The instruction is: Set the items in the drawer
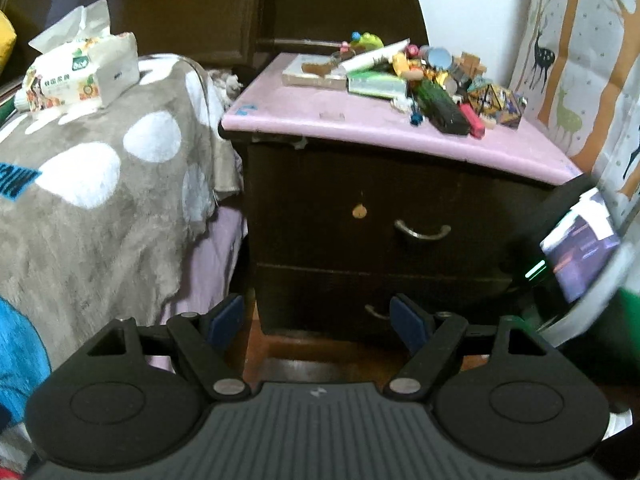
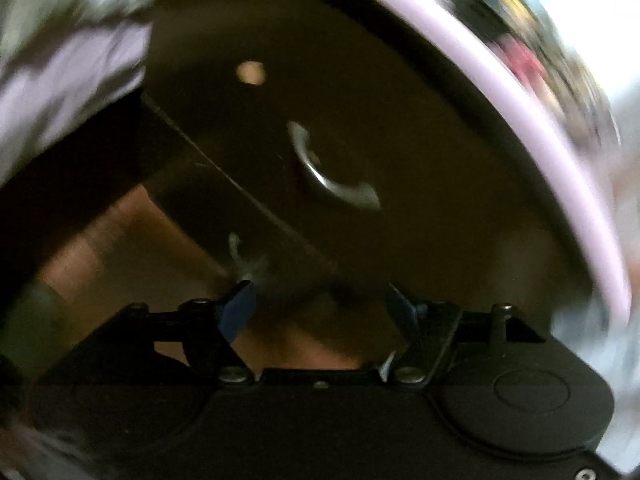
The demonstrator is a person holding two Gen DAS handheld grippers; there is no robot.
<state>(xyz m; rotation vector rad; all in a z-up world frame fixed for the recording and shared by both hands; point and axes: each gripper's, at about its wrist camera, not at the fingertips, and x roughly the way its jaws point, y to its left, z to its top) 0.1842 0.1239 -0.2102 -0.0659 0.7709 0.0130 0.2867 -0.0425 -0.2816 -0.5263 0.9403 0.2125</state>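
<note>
I am holding the left gripper point(image 1: 316, 320) back with fingers wide and empty, while the right gripper point(image 2: 320, 308), fingers also wide, is tilting toward the shut top drawer's handle point(image 2: 332, 172), since the items point(image 1: 420, 76) are lying heaped on the pink surface point(image 1: 312, 116) above.

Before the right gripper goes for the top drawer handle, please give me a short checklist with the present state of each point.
1. Top drawer shut, needs opening: ok.
2. Top drawer handle free, nothing on it: ok.
3. Right gripper open and empty: ok.
4. Right gripper lined up with the handle: not ok, view tilted and blurred.
5. Left gripper open, away from the nightstand: ok.
6. Pile of toys steady on top: cannot tell.
</note>
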